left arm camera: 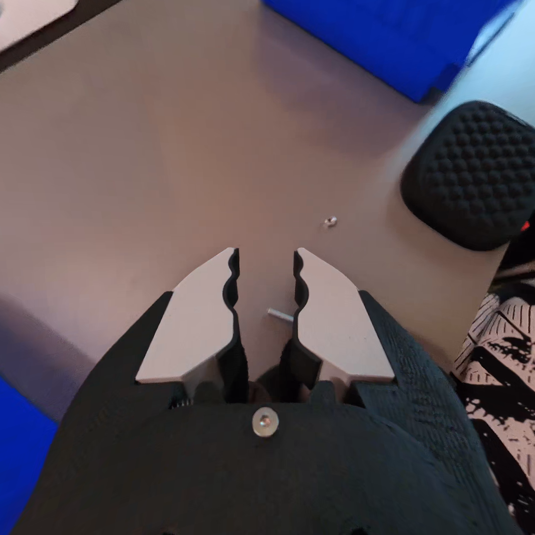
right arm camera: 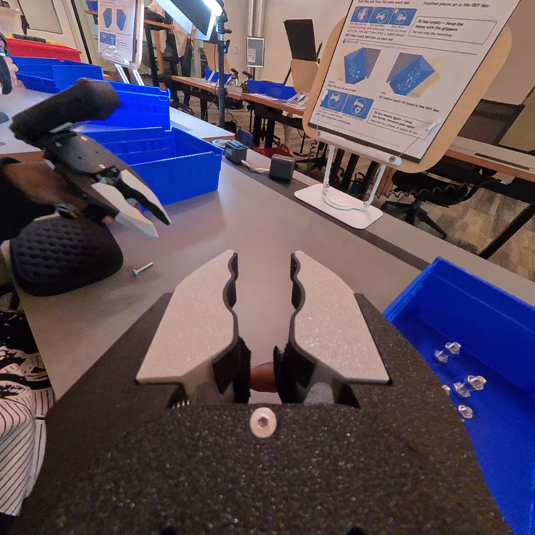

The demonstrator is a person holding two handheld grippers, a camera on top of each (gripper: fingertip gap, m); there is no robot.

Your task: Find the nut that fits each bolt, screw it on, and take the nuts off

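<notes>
Both grippers empty, left gripper [left arm camera: 266, 254] fingers parted above bolt [left arm camera: 280, 314], right gripper [right arm camera: 264, 257] fingers parted over table [right arm camera: 260, 208].

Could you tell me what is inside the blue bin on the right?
The blue bin holds several loose silvery bolts with nuts on its floor. The right gripper body and the frame edge hide the rest of it.

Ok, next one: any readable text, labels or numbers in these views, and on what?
Instruction sheet on the near stand: printed headings and captions, legible, not quoted here.
Second sheet on the far stand: too small to read.
Framed notice on the back wall: too small.
Left wrist view: none.
</notes>
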